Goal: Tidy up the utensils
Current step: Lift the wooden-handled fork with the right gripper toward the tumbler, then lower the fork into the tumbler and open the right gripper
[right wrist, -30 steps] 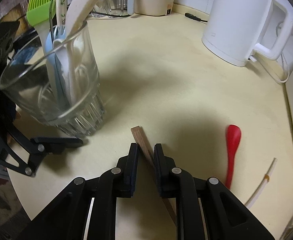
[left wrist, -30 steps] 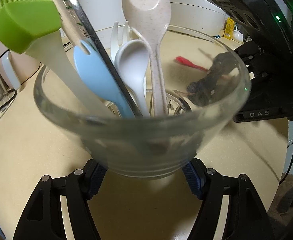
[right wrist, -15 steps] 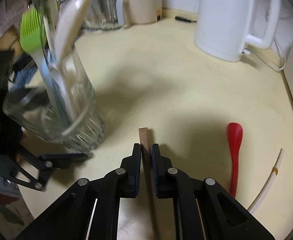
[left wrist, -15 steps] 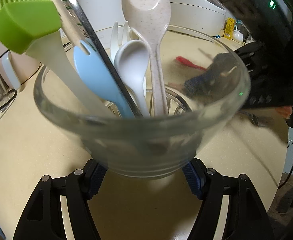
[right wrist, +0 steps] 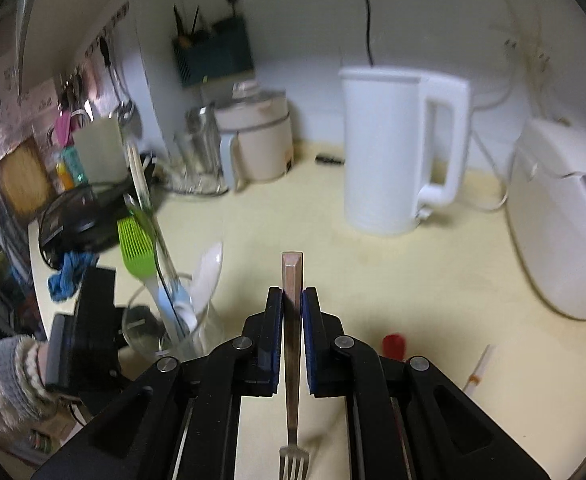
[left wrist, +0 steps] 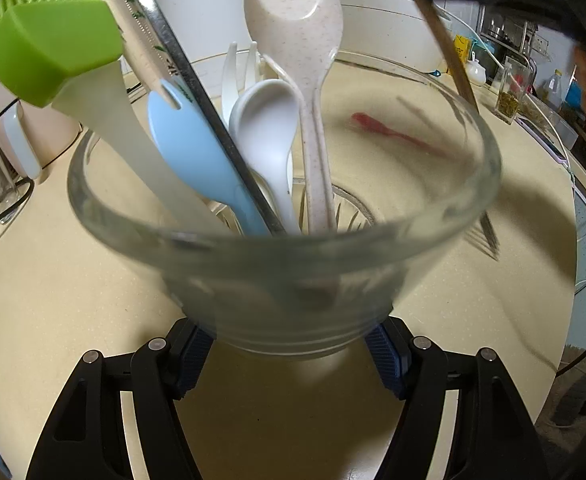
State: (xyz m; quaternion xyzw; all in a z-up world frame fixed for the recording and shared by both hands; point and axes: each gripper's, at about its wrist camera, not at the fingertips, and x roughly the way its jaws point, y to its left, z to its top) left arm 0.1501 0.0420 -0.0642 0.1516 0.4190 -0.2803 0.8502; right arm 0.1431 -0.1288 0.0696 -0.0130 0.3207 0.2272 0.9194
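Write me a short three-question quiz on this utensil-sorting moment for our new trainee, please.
1. True or false: the right gripper has its jaws shut on a fork.
2. Which is still lying on the counter? A) the red spoon B) the green brush C) the light blue utensil
3. Fill in: the left gripper grips the ____ that holds the sorted utensils.

Key
1. True; its handle end pokes out past the jaws, its tines point back toward the camera.
2. A; the brush and the blue utensil stand in the glass.
3. Glass.
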